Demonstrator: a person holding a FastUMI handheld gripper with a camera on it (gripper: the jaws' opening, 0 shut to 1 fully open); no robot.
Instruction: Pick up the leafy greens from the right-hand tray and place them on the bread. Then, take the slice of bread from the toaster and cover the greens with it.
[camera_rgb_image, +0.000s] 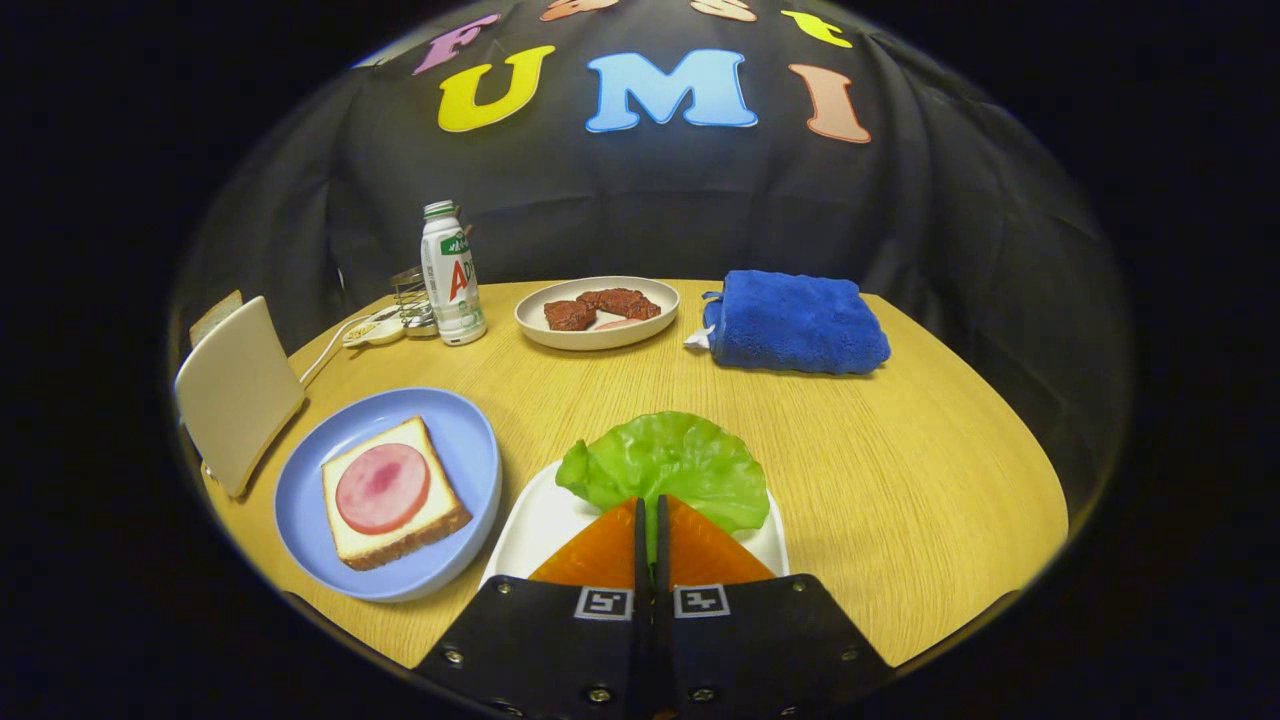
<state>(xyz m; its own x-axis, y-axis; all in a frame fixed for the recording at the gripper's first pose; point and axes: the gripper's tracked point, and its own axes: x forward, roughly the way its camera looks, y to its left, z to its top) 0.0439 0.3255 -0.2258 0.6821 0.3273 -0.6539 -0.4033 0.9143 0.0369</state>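
Observation:
A green leaf of leafy greens (665, 465) sits over the far end of the white tray (535, 530), right at my fingers. My gripper (650, 505) is shut on the leaf's near edge, and a thin strip of green shows between the two fingers. Left of the tray stands a blue plate (470, 440) with a slice of bread (400, 535) topped by a round pink ham slice (382, 487). Further left is the pale toaster (238, 390), with a slice of bread (215, 315) sticking out of its top.
Beyond the fingers, on the round wooden table (900, 460), lie a folded blue towel (795, 322) and a beige plate with brown meat pieces (597, 310). A white bottle (452, 272), a small wire rack and a cable stand at the far left.

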